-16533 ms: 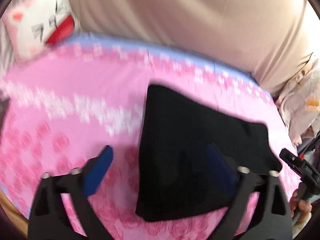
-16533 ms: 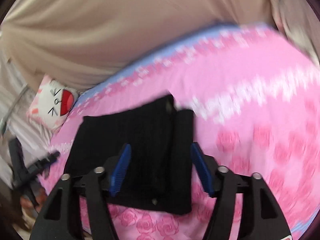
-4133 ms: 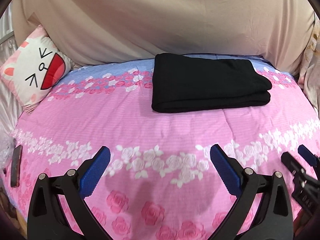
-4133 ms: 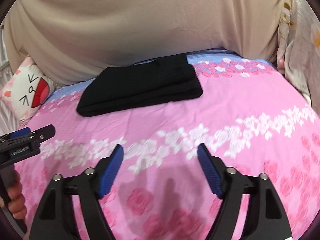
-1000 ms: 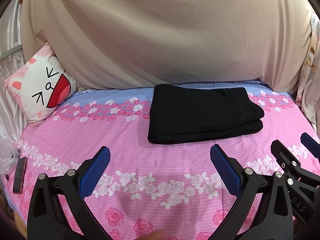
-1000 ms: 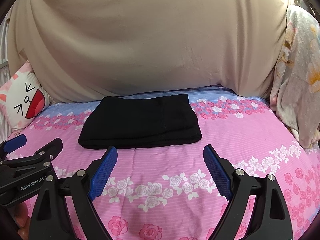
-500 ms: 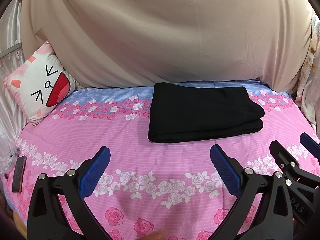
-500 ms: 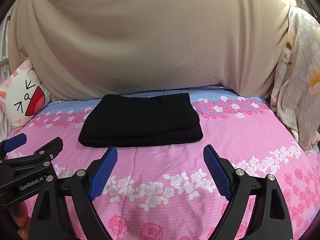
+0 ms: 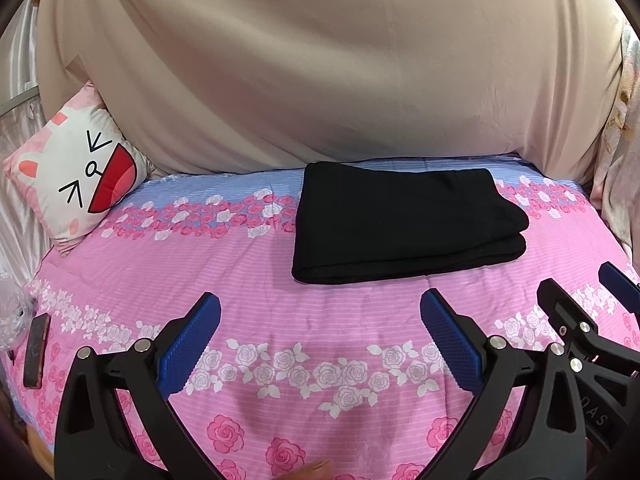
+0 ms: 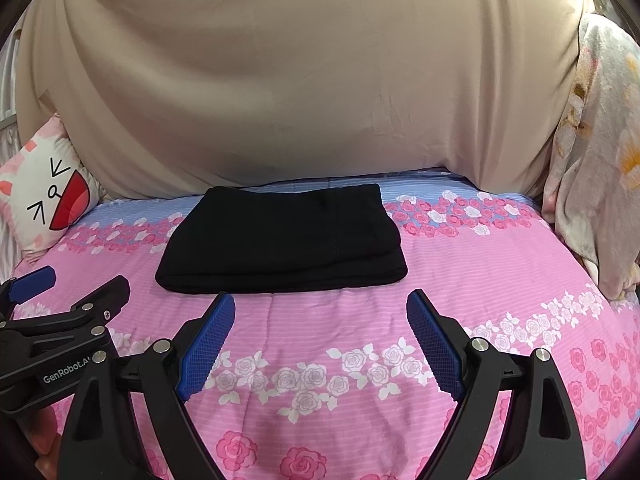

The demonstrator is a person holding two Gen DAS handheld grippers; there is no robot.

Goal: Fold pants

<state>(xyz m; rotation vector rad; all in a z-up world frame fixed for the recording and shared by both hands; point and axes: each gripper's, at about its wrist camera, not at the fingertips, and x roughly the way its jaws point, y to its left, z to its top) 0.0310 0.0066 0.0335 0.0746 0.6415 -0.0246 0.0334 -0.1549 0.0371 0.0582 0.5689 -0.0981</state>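
Observation:
The black pants [image 9: 404,224] lie folded into a neat rectangle on the pink floral bedspread [image 9: 280,312], near the far side of the bed; they also show in the right wrist view [image 10: 284,240]. My left gripper [image 9: 320,312] is open and empty, held above the bedspread well short of the pants. My right gripper [image 10: 320,312] is open and empty, also short of the pants. Each gripper shows at the edge of the other's view, the right one [image 9: 592,300] and the left one [image 10: 68,288].
A cat-face pillow [image 9: 80,184] leans at the back left. A beige sheet [image 9: 320,80] covers the wall behind the bed. A floral blanket [image 10: 596,160] hangs at the right. A phone [image 9: 36,350] lies at the bed's left edge.
Both grippers have stayed open and pulled back from the pants; over the last second the views barely shift. The folded pants have not moved.

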